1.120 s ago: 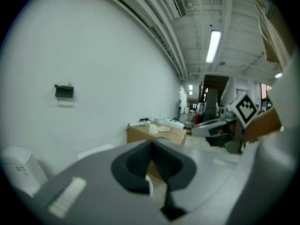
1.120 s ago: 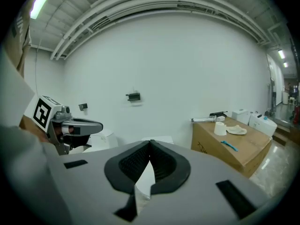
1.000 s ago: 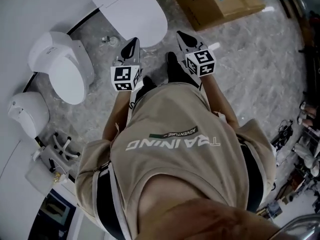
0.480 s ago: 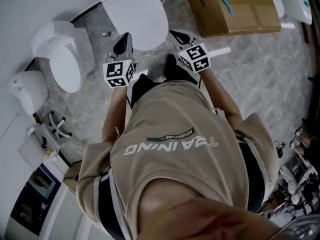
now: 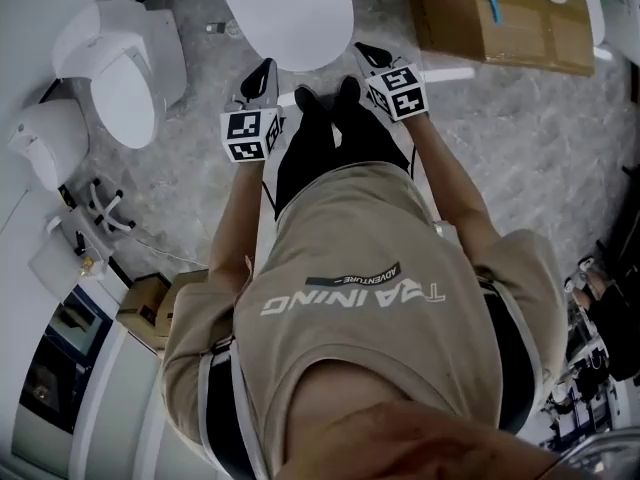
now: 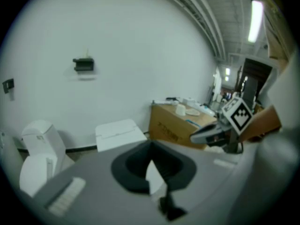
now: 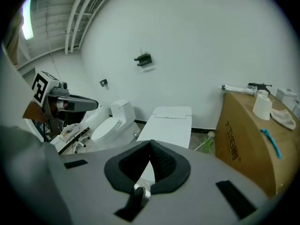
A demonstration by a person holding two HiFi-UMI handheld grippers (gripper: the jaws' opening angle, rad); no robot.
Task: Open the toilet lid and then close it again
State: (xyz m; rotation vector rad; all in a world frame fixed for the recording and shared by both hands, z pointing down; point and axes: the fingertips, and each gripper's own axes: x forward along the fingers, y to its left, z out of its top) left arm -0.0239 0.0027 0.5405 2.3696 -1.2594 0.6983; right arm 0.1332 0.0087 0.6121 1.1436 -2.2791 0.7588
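Note:
The white toilet stands straight ahead with its flat lid down; the lid also shows in the left gripper view and the right gripper view. My left gripper hovers just short of the lid's front left edge, jaws closed to a point with nothing in them. My right gripper hangs at the lid's front right edge, also shut and empty. Neither touches the lid. In their own views, the left gripper and the right gripper point toward the toilet.
A second white toilet with its lid down stands to the left, and a third white fixture beyond it. A cardboard box carrying small items sits right of the toilet. Hoses and fittings lie on the marbled floor at left.
The person has stepped closer to the toilet. Both grippers have moved forward and now sit at the lid's front edge, still shut.

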